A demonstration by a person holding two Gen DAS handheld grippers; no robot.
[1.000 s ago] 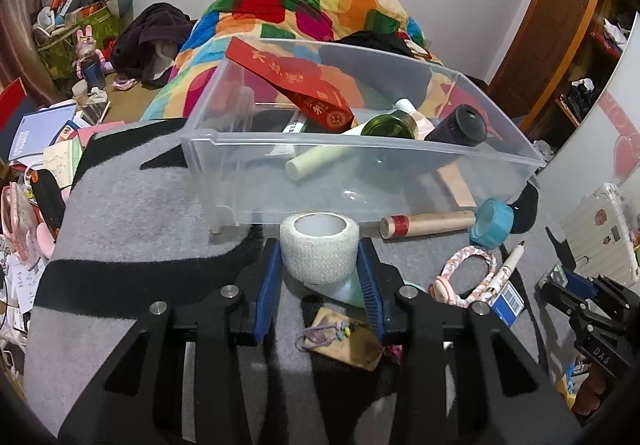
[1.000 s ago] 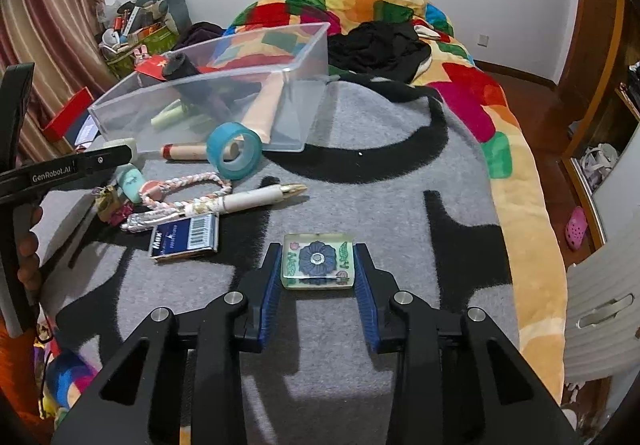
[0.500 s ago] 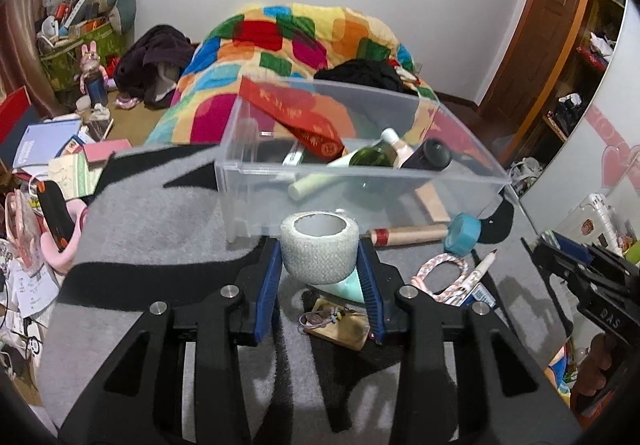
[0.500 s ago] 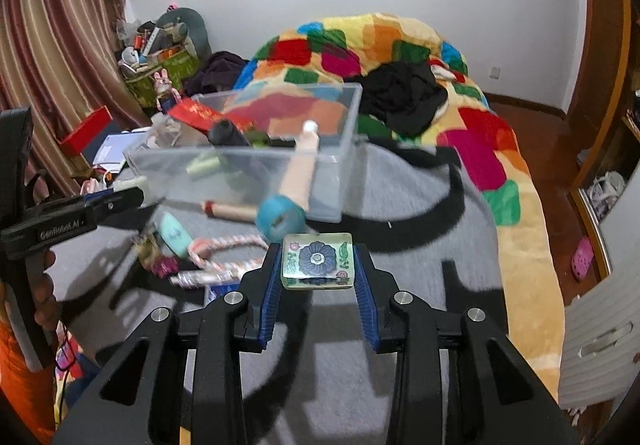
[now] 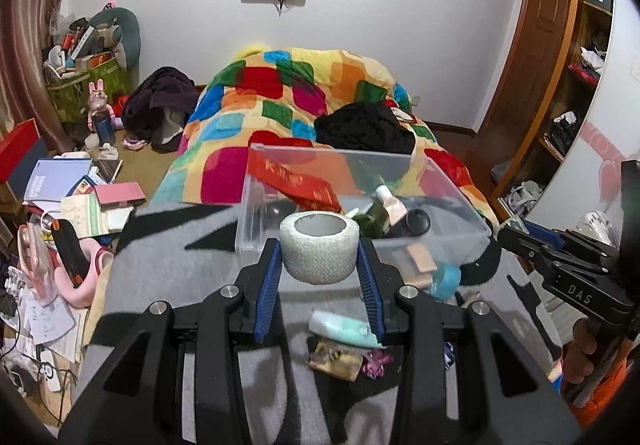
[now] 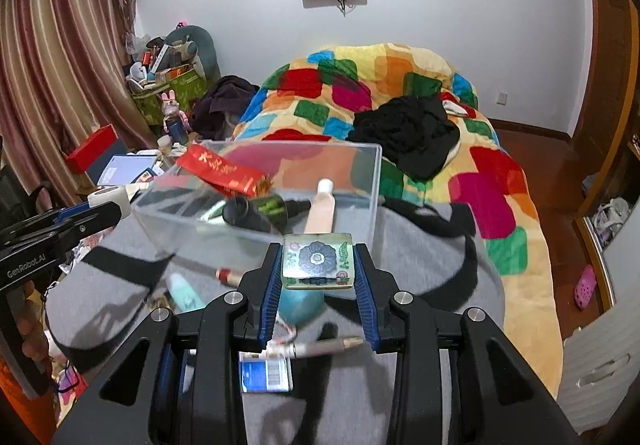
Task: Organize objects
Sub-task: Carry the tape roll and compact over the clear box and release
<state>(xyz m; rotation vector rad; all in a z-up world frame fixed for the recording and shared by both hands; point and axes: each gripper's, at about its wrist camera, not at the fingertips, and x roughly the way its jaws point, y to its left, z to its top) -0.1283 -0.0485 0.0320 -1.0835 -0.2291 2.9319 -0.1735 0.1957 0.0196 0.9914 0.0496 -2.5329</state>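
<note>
My left gripper point(image 5: 319, 263) is shut on a white gauze tape roll point(image 5: 318, 248), held above the grey blanket in front of a clear plastic bin point(image 5: 448, 205). My right gripper point(image 6: 317, 265) is shut on a small square flower-patterned box point(image 6: 317, 259), also lifted, just before the same bin point(image 6: 360, 157). The bin holds a red packet point(image 5: 296, 185), a dark bottle point(image 6: 260, 211) and a beige tube point(image 6: 322, 205). The left gripper also shows at the left edge of the right wrist view point(image 6: 60, 225), and the right gripper at the right edge of the left wrist view point(image 5: 560, 257).
On the grey blanket lie a teal tape roll point(image 5: 446, 279), a mint tube point(image 5: 344, 327), a small brown card point(image 5: 334, 359), a pen point(image 6: 320, 345) and a blue-white card point(image 6: 266, 375). A colourful quilt point(image 5: 304, 93) with black clothes point(image 6: 408, 133) lies behind the bin. Floor clutter is at left.
Both grippers have risen off the blanket with their objects and moved toward the bin. The views now look more level, across the bin to the wall.
</note>
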